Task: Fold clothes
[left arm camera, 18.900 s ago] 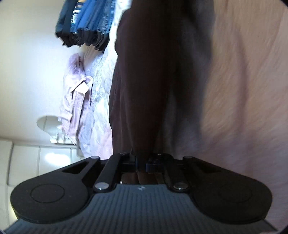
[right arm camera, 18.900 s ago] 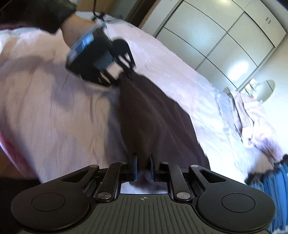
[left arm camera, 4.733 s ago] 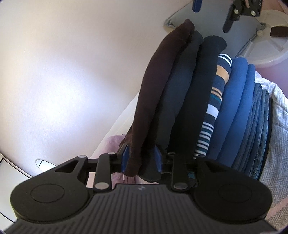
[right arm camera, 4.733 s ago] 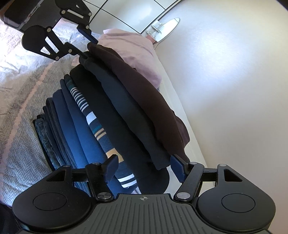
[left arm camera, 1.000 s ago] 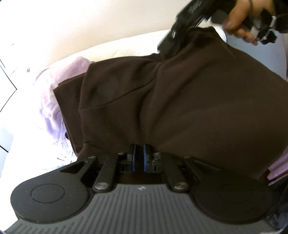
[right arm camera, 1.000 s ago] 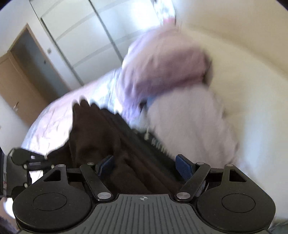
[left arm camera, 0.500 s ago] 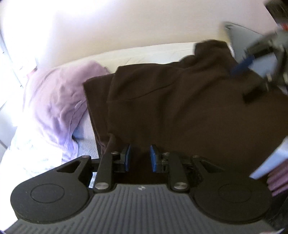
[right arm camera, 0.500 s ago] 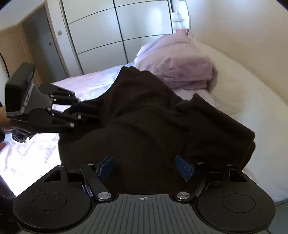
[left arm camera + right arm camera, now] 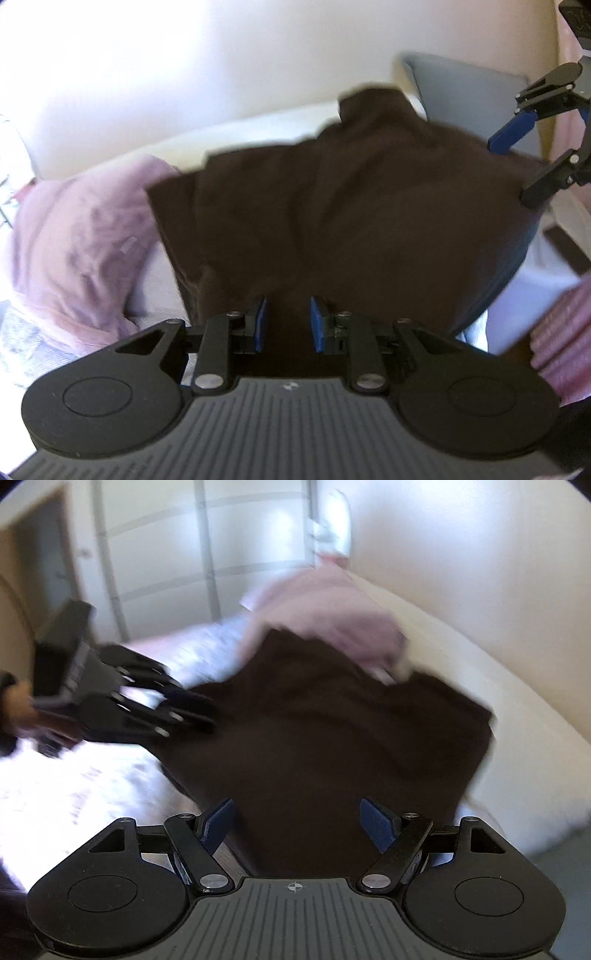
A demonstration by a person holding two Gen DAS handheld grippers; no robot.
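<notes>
A bedroom is seen from both wrist cameras, with some blur. The bed (image 9: 74, 797) is covered with a pale cover in white and light violet, and behind it a cream padded headboard (image 9: 480, 672) runs along a plain light wall (image 9: 184, 55). A wardrobe with large white doors (image 9: 221, 554) and a brown door frame are found at the far side in the right wrist view. A pink-violet pillow (image 9: 77, 243) lies at the head of the bed, and a grey cushion (image 9: 469, 96) is leaned on the headboard.

The dark brown garment (image 9: 351, 221), folded, is laid on top of a pile just beside the pillow. The things under it cannot be told.

The left gripper (image 9: 286, 324) is held over the near edge of the garment; its jaws stand narrowly apart and the blue pads do not press on the cloth. The right gripper (image 9: 299, 825) is held wide, with the garment below it but not gripped.
</notes>
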